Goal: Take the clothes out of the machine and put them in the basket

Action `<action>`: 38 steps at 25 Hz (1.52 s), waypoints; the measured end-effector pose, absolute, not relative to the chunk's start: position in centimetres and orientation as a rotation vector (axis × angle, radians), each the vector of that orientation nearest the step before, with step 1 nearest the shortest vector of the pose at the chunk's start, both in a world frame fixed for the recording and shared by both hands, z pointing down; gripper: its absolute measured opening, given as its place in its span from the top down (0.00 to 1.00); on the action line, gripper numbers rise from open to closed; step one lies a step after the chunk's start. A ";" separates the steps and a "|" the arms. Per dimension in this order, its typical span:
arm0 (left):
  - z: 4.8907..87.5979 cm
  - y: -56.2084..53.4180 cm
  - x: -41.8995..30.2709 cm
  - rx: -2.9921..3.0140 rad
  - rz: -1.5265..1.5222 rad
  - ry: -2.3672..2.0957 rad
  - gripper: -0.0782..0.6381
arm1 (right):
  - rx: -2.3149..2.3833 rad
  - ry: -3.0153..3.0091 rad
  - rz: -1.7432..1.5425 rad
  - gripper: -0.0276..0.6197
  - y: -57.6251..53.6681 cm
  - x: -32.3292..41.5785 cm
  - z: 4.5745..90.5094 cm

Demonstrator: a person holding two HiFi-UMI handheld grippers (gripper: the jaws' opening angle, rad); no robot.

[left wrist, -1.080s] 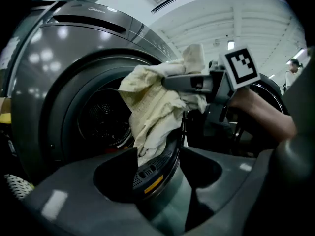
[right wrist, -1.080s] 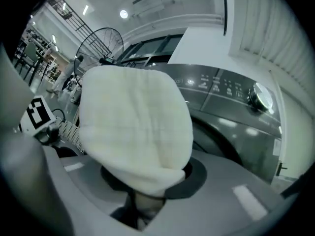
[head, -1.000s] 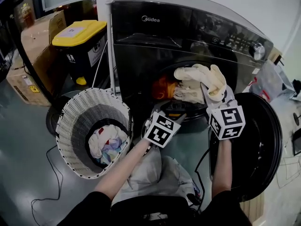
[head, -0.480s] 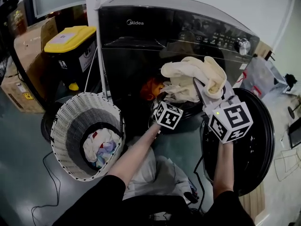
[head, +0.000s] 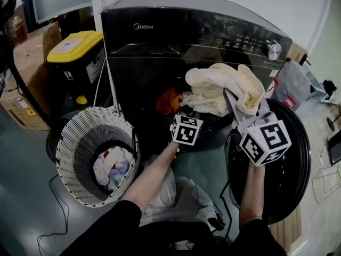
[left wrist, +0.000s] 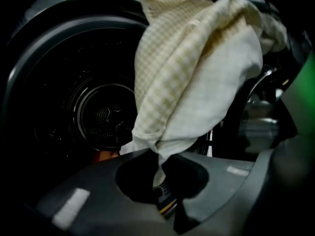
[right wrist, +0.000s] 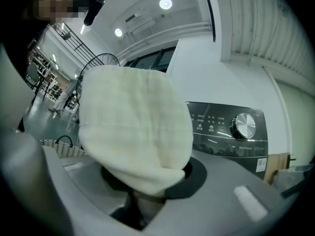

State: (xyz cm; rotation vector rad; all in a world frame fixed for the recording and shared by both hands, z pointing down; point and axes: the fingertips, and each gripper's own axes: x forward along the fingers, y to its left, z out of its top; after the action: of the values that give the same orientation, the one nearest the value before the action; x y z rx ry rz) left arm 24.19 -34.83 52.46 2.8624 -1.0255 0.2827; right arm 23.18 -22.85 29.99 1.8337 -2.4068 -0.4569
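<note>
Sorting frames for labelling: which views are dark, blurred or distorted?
Head view: evenly lit, sharp, edges slightly bent. Left gripper view: dark, washer drum nearly black, only the cream cloth bright. Right gripper view: bright, strong fisheye, black corners, cloth close and soft.

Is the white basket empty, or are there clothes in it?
Not empty. The basket has a small pile of clothes at its bottom, with most of its inside wall bare above them.

The drum opening (head: 154, 111) is partly screened by the cream cloth (head: 218, 87). Its right is walled by the open door (head: 293, 180). The basket (head: 72, 143) mouth is left free.
</note>
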 end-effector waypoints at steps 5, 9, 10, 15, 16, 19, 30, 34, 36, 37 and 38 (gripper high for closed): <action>48.7 -32.8 22.0 2.824 0.049 -0.941 0.86 | 1.911 -2.343 -0.394 0.75 -22.8 25.2 31.6; 43.2 -30.3 20.1 2.912 -0.150 -0.861 0.86 | 1.934 -2.320 -0.259 0.75 -23.5 26.0 35.1; 42.1 -29.5 19.6 2.939 -0.174 -0.847 0.86 | 1.941 -2.339 -0.215 0.75 -23.6 26.0 35.8; 38.6 -26.8 16.3 2.996 -0.245 -0.793 0.86 | 1.938 -2.479 -0.036 0.74 -23.9 24.7 38.0; 38.0 -26.2 15.6 3.010 -0.253 -0.793 0.86 | 1.922 -2.511 -0.016 0.74 -23.8 24.0 38.2; 36.4 -24.7 13.1 3.052 -0.255 -0.831 0.86 | 1.845 -2.614 0.017 0.74 -23.8 21.2 38.1; 32.6 -22.4 0.9 3.071 -0.209 -1.165 0.86 | 1.508 -2.902 -0.007 0.74 -23.8 8.1 35.5; 31.2 -21.6 -4.2 3.039 -0.225 -1.325 0.86 | 1.359 -3.008 -0.011 0.74 -23.9 2.6 34.3; 30.4 -21.2 -6.7 3.020 -0.228 -1.405 0.86 | 1.280 -3.053 -0.014 0.74 -23.9 -0.2 33.7; 30.1 -21.0 -8.0 3.009 -0.230 -1.445 0.86 | 1.241 -3.072 -0.015 0.74 -23.8 -1.6 33.4; 29.9 -20.8 -9.3 2.994 -0.232 -1.488 0.86 | 1.201 -3.091 -0.015 0.74 -23.8 -2.9 33.2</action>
State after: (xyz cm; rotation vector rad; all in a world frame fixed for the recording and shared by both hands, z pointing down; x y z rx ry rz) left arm -9.26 -20.77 29.87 2.9940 -1.4880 -0.2319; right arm -2.94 -23.78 33.20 1.2005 -3.0907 -0.0149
